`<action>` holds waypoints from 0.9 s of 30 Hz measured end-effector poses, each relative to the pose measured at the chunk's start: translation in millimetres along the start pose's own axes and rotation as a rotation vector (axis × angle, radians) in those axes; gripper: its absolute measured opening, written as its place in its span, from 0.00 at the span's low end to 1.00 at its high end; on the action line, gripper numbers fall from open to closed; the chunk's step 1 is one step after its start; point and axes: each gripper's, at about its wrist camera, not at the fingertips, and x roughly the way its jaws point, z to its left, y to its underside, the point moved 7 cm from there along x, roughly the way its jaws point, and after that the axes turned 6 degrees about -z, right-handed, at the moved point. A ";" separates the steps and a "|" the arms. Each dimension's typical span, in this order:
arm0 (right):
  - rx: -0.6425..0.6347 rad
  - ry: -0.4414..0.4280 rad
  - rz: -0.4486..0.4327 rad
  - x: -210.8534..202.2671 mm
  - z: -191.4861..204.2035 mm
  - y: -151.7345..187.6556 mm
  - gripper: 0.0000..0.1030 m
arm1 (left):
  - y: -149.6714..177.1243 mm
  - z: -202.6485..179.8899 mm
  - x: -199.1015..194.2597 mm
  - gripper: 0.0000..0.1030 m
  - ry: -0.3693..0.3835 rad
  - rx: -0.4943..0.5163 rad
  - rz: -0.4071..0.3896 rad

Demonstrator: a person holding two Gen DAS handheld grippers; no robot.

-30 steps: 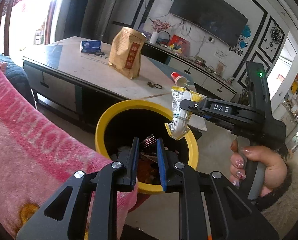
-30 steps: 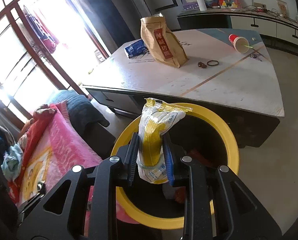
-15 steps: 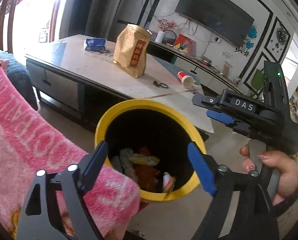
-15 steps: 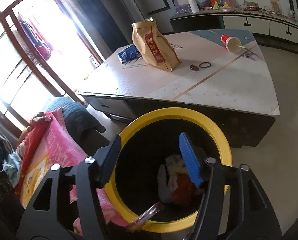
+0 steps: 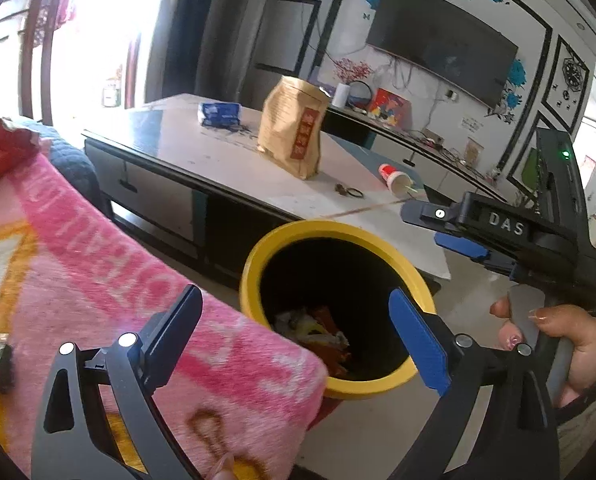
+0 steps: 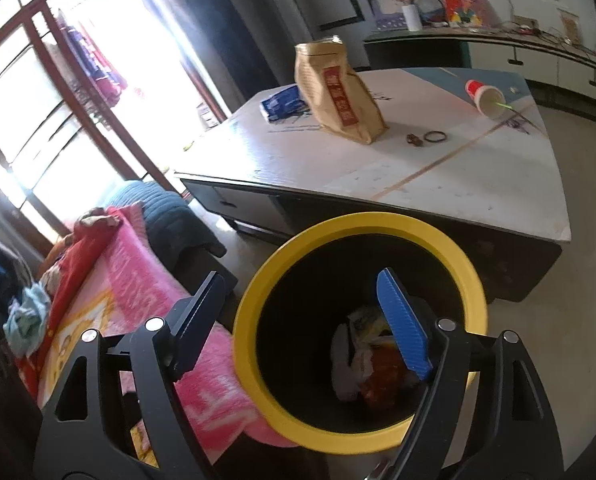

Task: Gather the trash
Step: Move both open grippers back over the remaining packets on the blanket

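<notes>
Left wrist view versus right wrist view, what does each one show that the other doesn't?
Only the left wrist view shows the wall television, the right gripper from outside and the hand holding it. Only the right wrist view shows the tall window frames. Both show the yellow bin, paper bag, red cup and pink blanket.

A low table (image 6: 478,184) with a pale top is seen, on which 1 brown paper bag (image 6: 338,92) stands upright, 1 blue packet (image 6: 281,102) lies behind it, and 1 red cup (image 6: 484,96) lies tipped. A yellow-rimmed bin (image 6: 362,224) is set on the floor (image 6: 578,360) just beside the table.
</notes>
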 end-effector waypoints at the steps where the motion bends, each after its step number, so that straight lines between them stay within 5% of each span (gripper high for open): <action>1: -0.008 -0.007 -0.001 -0.8 3.7 0.2 0.73 | -1.1 3.6 -3.2 0.89 -0.007 -0.003 -0.006; 27: -0.260 -0.191 0.004 -19.1 117.5 34.4 0.80 | -6.8 113.9 -108.8 0.94 -0.251 -0.131 -0.165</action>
